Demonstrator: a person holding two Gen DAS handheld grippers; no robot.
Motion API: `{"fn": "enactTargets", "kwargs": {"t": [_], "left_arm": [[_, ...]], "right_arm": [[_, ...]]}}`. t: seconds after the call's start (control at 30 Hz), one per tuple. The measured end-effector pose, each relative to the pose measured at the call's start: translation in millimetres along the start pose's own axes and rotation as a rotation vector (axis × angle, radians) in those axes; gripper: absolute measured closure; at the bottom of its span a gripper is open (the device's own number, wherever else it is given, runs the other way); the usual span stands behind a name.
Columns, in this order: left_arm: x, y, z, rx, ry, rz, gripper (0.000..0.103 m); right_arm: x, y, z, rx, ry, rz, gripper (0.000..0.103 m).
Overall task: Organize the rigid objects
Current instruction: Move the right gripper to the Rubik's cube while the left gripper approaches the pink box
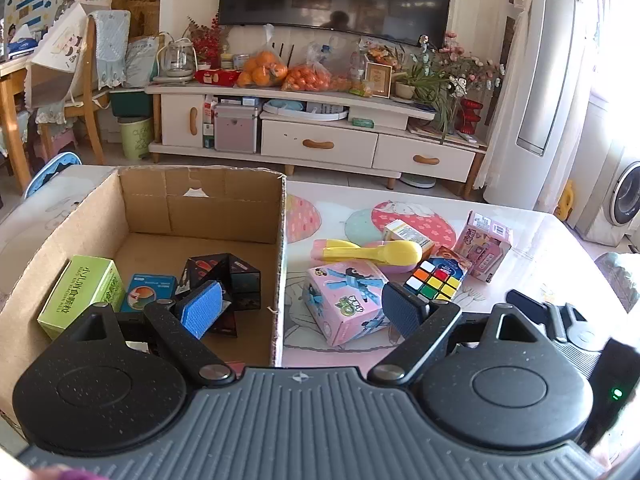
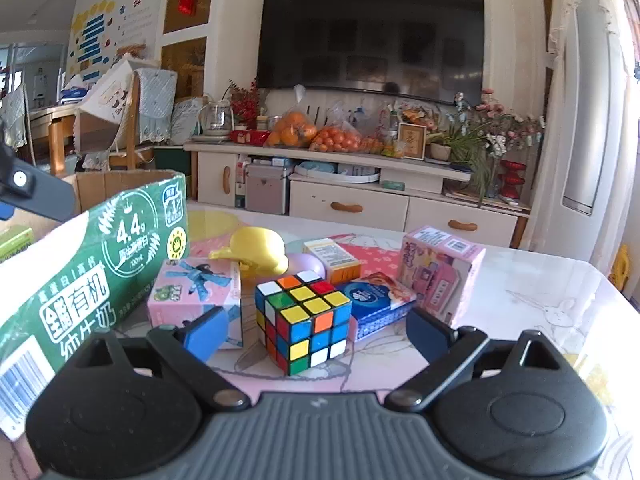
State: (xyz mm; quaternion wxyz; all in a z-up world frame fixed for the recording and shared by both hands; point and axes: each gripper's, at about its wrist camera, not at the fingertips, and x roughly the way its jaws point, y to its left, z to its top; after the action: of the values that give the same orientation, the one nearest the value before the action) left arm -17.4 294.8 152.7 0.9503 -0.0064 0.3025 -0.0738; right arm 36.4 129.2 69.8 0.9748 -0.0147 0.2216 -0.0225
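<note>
Puzzle cube (image 2: 304,322), a colourful twist toy, is sitting on the table (image 2: 540,312) directly ahead of the right gripper (image 2: 314,330), whose jaws are standing wide apart on either side of it, pads not touching it and holding nothing. The left gripper (image 1: 300,312) is hovering over the near wall of the cardboard box (image 1: 280,264), jaws also wide and empty. The sorting looks roughly a third done: a green carton (image 1: 82,290), a blue pack (image 1: 150,290) and a dark folding puzzle (image 1: 224,276) are already lying in the box. Still waiting outside are a pink box (image 2: 196,292) just left of the cube, a blue pack (image 2: 380,300) just right of it, then a yellow toy (image 2: 256,254), an orange-and-white carton (image 2: 332,258) and a pink toy box (image 2: 440,276) behind. Room beside the cube is tight; the table's right side and the box's far half are lying open.
</note>
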Motion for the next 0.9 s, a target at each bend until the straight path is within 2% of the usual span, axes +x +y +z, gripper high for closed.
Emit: {"fn": "enactTargets", "kwargs": {"t": [0.23,0.5,0.63,0.9], "left_arm": [[2,-2,0,0.019,0.001,-0.010,0.000],[7,-5,-1,0.048,0.009,-0.015,0.000],[10,-7,-2,0.059,0.015,-0.013,0.000],[15,-19,-4,0.073,0.021,-0.015,0.000]], "right_arm": [[21,-2,0,-0.049,0.040,0.031,0.019],[39,-7,1,-0.068,0.064,0.086,0.025],[44,-10,1,-0.056,0.085,0.118,0.042],[37,-19,-2,-0.051,0.092,0.123,0.044]]}}
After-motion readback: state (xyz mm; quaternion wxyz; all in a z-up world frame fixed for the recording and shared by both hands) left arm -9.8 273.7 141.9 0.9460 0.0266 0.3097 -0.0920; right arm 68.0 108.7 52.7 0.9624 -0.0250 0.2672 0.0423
